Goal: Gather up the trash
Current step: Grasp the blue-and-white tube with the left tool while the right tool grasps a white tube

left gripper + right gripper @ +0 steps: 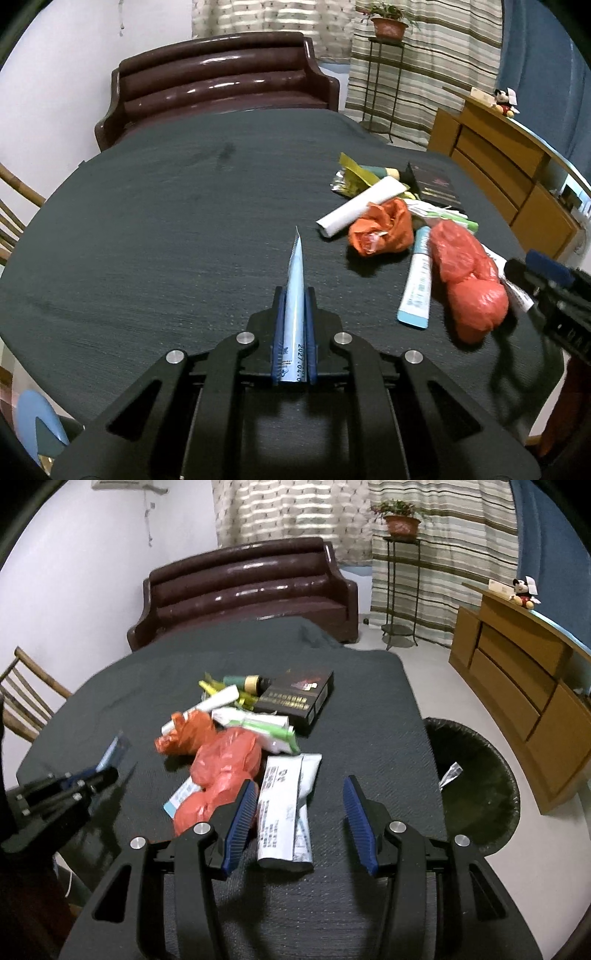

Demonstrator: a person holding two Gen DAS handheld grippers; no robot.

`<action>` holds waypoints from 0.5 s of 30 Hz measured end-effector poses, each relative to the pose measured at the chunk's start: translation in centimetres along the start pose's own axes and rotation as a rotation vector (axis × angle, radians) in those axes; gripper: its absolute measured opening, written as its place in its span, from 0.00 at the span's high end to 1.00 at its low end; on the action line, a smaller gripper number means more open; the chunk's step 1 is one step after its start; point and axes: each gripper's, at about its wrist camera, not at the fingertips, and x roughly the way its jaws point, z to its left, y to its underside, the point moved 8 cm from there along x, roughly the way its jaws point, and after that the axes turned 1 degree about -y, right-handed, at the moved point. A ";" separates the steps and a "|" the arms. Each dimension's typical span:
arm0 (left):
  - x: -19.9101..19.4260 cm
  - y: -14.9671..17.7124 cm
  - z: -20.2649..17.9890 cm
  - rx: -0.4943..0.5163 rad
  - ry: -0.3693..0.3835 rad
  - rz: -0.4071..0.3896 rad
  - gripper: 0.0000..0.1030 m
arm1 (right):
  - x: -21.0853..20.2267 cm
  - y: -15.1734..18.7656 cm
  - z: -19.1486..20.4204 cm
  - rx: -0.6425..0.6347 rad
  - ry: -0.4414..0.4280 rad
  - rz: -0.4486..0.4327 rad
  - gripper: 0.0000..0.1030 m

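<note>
Left tool (294, 295): closed flat on a pale blue sachet (295, 291), which stands edge-up between the pads and pokes forward past the tips; held above the dark table (147, 221), well left of the pile.

Trash pile, centre to right of table: crumpled orange bag (186, 734), white tube (360, 210), larger red bag (225, 771), blue-and-white tube (419, 280) lying against the red bag, green-and-white wrappers (258, 725), black box (299, 698) at the far side.

Right tool (300, 797): jaws wide apart, gripping nothing, poised over two white packets (282, 812) lying side by side at the near edge of the pile.

Black-lined bin (476, 782): on the floor just off the table's right edge; one scrap visible inside.

Handling note, as judgement: the sachet must cross the pile to reach the bin, so carry it high and let go only once over the bin's mouth. For the right tool, straddle one packet across its narrow width; its left pad sits close to the red bag and may snag it.
</note>
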 end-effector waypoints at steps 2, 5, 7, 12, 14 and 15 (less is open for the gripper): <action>0.0 0.0 0.3 -0.004 0.002 -0.001 0.90 | 0.4 0.3 0.1 0.001 0.003 0.016 0.53; 0.0 0.1 0.1 -0.004 0.010 -0.002 0.90 | 0.5 0.4 0.2 0.002 0.002 0.028 0.62; 0.0 0.2 -0.1 -0.002 0.017 -0.001 0.90 | 0.7 0.5 0.3 -0.005 -0.004 0.038 0.70; 0.1 0.3 -0.4 -0.003 0.034 0.000 0.90 | 0.8 1.0 0.9 -0.019 -0.015 0.047 0.77; -0.1 0.2 -0.3 -0.002 0.040 -0.005 0.90 | 0.5 0.9 0.9 -0.030 -0.007 0.035 0.78; -0.2 0.1 -0.3 -0.003 0.043 -0.008 0.90 | 0.5 0.9 0.9 -0.033 -0.006 0.032 0.78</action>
